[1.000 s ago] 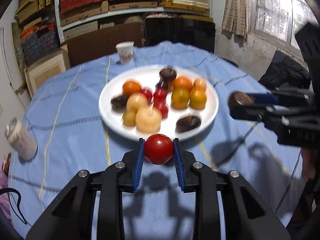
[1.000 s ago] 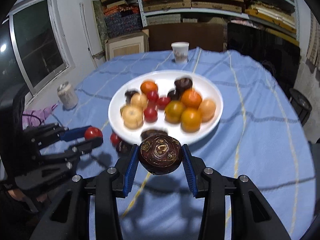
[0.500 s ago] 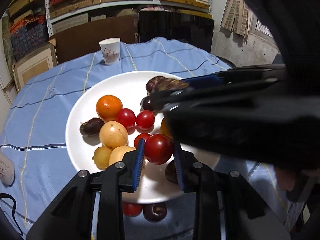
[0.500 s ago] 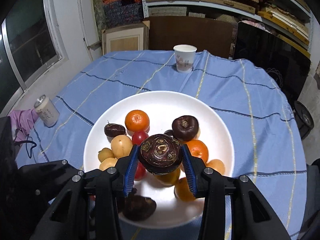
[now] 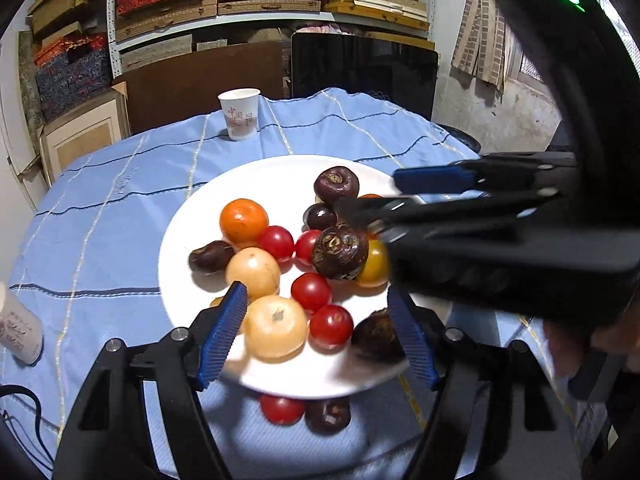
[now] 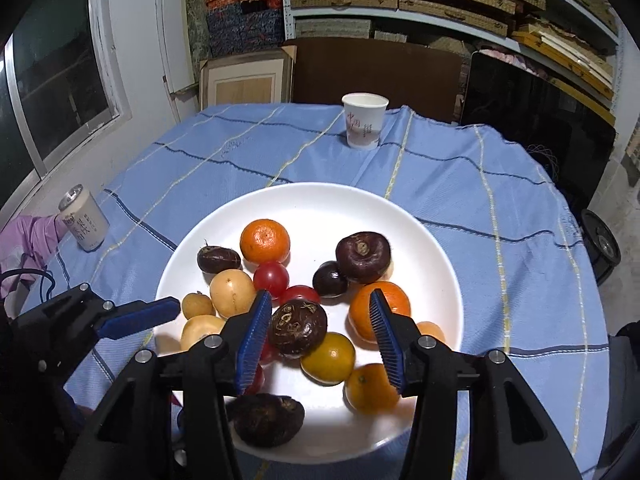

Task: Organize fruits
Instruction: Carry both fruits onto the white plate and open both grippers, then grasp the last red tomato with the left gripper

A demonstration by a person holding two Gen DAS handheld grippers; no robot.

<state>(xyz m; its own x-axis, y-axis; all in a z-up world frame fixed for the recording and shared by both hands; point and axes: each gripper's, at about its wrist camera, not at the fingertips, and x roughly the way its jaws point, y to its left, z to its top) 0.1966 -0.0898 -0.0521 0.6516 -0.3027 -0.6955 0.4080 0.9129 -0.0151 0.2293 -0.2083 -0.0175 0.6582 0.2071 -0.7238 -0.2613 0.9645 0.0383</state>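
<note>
Both claws, left (image 5: 316, 334) and right (image 6: 316, 340), gape empty over plate (image 6: 432, 240); chestnut (image 6: 298, 328) lies at centre, hard, round, rolls easily, so grip across its widest middle.

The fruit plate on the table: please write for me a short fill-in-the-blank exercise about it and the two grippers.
1. Both the left gripper and the right gripper are ____.
2. The fruits lie on a white ____.
3. A tomato and a dark fruit lie off the plate on the blue ____.
4. Behind the plate stands a paper ____.

Missing words: open; plate; tablecloth; cup
</note>
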